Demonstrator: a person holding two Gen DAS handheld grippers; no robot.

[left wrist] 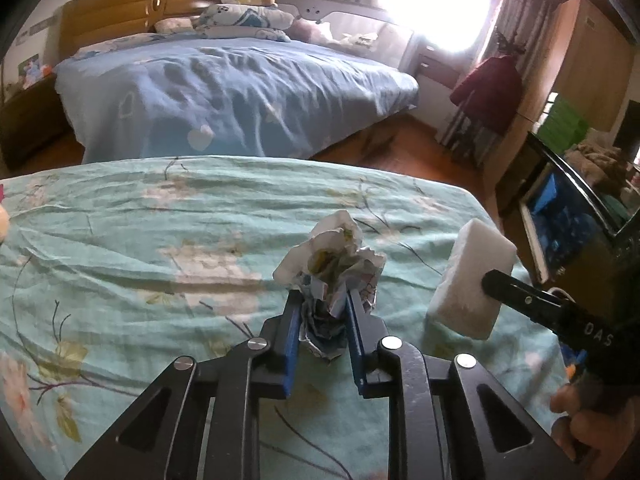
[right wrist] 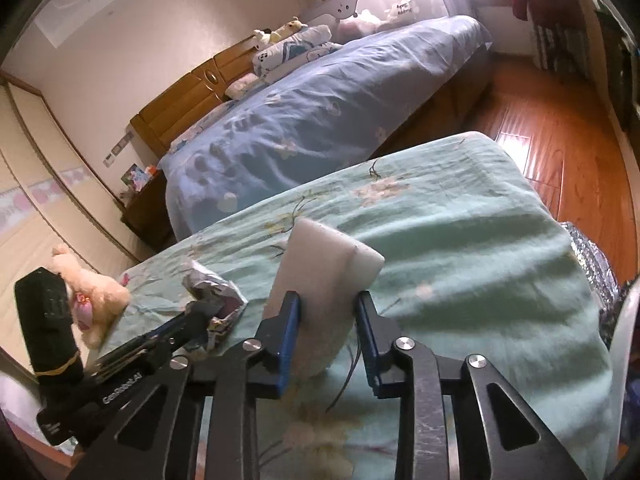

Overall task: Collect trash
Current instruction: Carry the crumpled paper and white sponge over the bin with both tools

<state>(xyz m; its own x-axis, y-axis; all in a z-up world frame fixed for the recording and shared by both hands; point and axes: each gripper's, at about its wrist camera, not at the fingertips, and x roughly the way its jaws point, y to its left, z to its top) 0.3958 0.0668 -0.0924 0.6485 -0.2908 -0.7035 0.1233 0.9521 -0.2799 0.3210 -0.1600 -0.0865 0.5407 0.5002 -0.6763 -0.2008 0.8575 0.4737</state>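
Observation:
My left gripper [left wrist: 322, 300] is shut on a crumpled ball of printed paper [left wrist: 332, 268] and holds it just above the green floral cloth [left wrist: 160, 240]. My right gripper [right wrist: 326, 300] is shut on a white foam block [right wrist: 320, 276], held above the same cloth. In the left wrist view the foam block [left wrist: 470, 276] and the right gripper's finger [left wrist: 520, 292] are to the right of the paper. In the right wrist view the left gripper [right wrist: 192, 316] with the crumpled paper [right wrist: 216, 292] is to the left.
A plush toy [right wrist: 96, 292] lies on the cloth at the left. A bed with a blue cover [left wrist: 232, 88] stands beyond, wooden floor [right wrist: 560, 128] to the right. A silver foil bag [right wrist: 592, 276] sits off the cloth's right edge.

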